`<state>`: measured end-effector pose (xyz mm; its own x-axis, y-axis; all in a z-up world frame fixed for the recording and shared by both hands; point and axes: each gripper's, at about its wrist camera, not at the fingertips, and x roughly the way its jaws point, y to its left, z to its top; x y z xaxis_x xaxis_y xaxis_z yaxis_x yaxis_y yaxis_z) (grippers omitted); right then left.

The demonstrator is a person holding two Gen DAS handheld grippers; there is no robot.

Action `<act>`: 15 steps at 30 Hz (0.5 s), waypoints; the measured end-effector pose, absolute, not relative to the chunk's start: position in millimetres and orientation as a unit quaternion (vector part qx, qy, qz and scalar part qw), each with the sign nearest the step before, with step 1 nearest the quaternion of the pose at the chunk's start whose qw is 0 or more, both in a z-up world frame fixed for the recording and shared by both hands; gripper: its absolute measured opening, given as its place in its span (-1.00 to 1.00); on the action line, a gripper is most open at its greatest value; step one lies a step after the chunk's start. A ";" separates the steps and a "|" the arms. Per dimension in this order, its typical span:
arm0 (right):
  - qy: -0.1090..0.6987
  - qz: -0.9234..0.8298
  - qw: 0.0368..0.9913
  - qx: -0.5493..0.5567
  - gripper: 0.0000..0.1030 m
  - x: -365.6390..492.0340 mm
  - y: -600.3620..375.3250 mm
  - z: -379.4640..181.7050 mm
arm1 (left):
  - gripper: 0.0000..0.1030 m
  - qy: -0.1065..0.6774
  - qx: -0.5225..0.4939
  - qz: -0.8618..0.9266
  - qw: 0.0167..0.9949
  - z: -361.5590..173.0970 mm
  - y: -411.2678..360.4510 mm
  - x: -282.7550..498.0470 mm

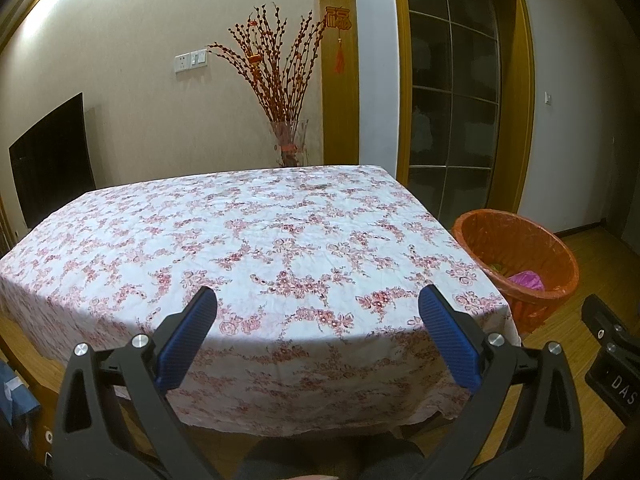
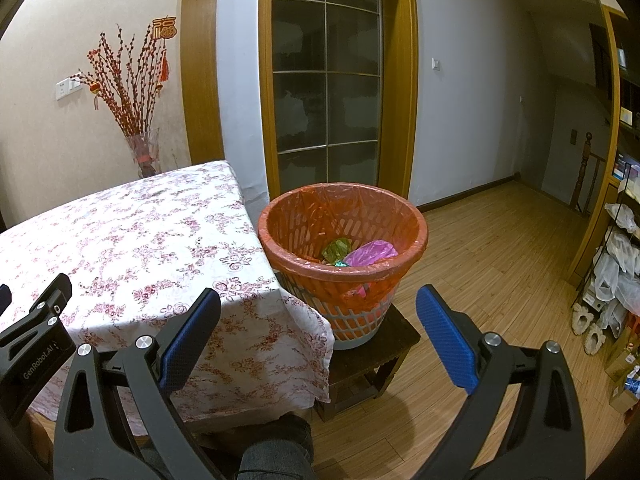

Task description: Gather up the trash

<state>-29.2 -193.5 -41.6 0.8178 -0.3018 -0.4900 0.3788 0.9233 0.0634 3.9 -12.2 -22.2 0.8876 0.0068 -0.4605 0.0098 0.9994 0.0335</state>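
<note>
- Both sets of jaws stand wide apart with nothing between the blue pads; I hold nothing in the left gripper or the right gripper.
- Looking along my left gripper, I see the table under its floral tablecloth straight ahead and below. I can make out no loose trash on the cloth, only a faint dark smudge near the far edge that is too small to tell.
- Trash I can identify is already in the waste basket, lined with an orange bag: a pink plastic bag and a green wrapper lie side by side at the bottom.
- That basket stands on a dark wooden stool just beside the table's right corner, with the cloth's hanging edge close to its wall.
- From my right gripper the basket lies ahead, nearly centred between the pads and a little beyond them; from my left it sits far to the right, past the table corner.
- I judge the right hand the nearer one for any drop into the basket, and the left better placed to search the tabletop.
- With nothing visible left to pick up, I judge the collecting close to finished.
</note>
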 end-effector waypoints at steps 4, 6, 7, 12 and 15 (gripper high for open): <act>0.243 -0.179 0.950 0.079 0.88 -29.5 -193.4 -41.7 | 0.91 0.237 0.017 0.000 0.971 -22.2 -12.8 3.5; 0.243 -0.179 0.950 0.079 0.88 -29.2 -194.0 -41.6 | 0.91 0.238 0.017 -0.001 0.971 -22.5 -13.3 3.0; 0.243 -0.179 0.950 0.079 0.88 -29.2 -194.2 -41.5 | 0.91 0.238 0.017 -0.001 0.971 -21.8 -13.0 3.5; 0.243 -0.178 0.950 0.079 0.88 -29.5 -194.2 -41.6 | 0.91 0.240 0.018 -0.001 0.971 -21.5 -13.3 4.0; 0.243 -0.178 0.950 0.079 0.88 -29.3 -194.4 -41.5 | 0.91 0.241 0.017 -0.002 0.970 -21.4 -13.1 4.3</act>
<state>-29.3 -194.4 -41.5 0.8179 -0.3002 -0.4908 0.3774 0.9239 0.0637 4.3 -13.1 -21.4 0.8842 0.0053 -0.4671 0.0115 0.9994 0.0332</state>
